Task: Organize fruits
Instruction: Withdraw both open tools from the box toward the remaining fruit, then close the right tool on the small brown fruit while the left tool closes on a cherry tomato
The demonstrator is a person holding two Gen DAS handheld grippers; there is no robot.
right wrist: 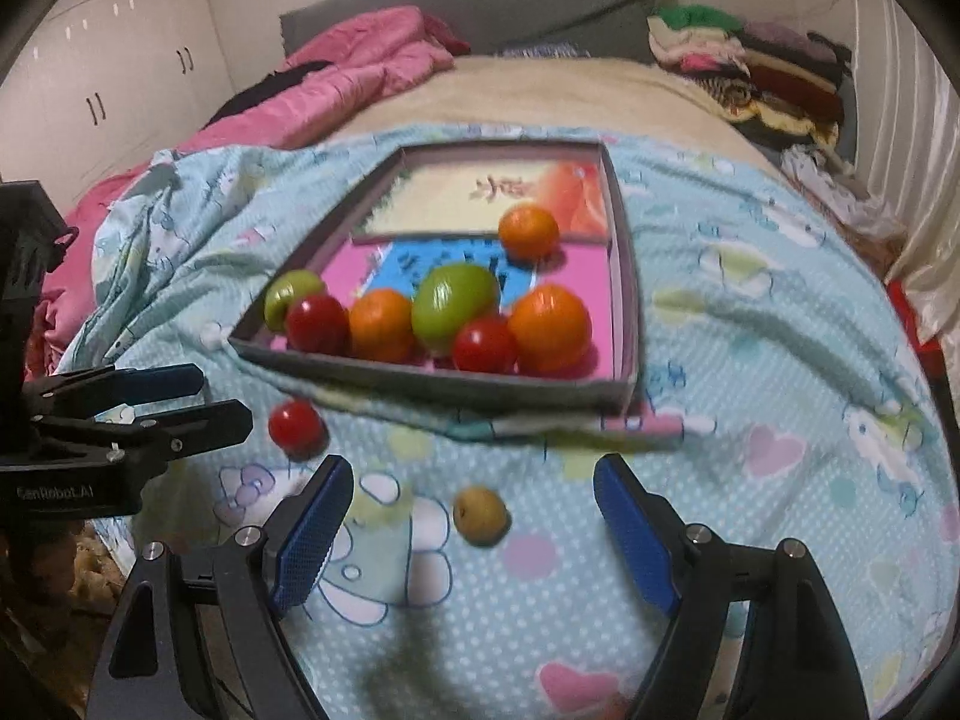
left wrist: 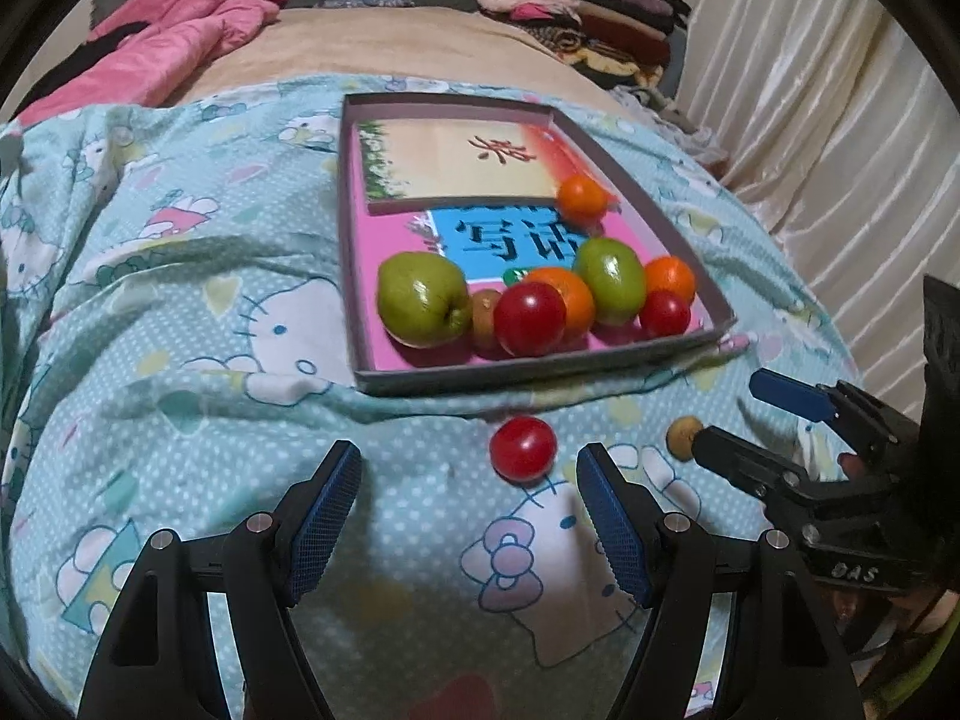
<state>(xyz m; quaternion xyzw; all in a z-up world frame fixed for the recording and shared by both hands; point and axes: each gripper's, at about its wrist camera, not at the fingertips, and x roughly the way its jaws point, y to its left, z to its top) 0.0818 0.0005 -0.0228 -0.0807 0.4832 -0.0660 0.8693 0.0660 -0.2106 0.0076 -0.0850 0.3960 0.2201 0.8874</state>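
A shallow grey box tray [left wrist: 540,369] [right wrist: 420,384] on the bed holds two green fruits [left wrist: 423,299], three oranges [right wrist: 549,328], two red tomatoes [left wrist: 529,318] and a small brown fruit [left wrist: 485,311]. In front of it a loose red tomato [left wrist: 522,449] [right wrist: 295,425] lies on the sheet, just ahead of and between the tips of my open left gripper [left wrist: 469,450] [right wrist: 222,397], untouched. A small brown fruit [right wrist: 480,516] [left wrist: 684,437] lies between the fingers of my open right gripper [right wrist: 474,465] [left wrist: 729,411], which does not touch it.
The sheet [left wrist: 180,300] is light blue with cartoon cats and is wrinkled on the left. A pink quilt [right wrist: 360,78] and folded clothes [right wrist: 750,60] lie at the head of the bed. A white curtain [left wrist: 810,90] hangs on the right, and cupboards [right wrist: 120,78] stand on the left.
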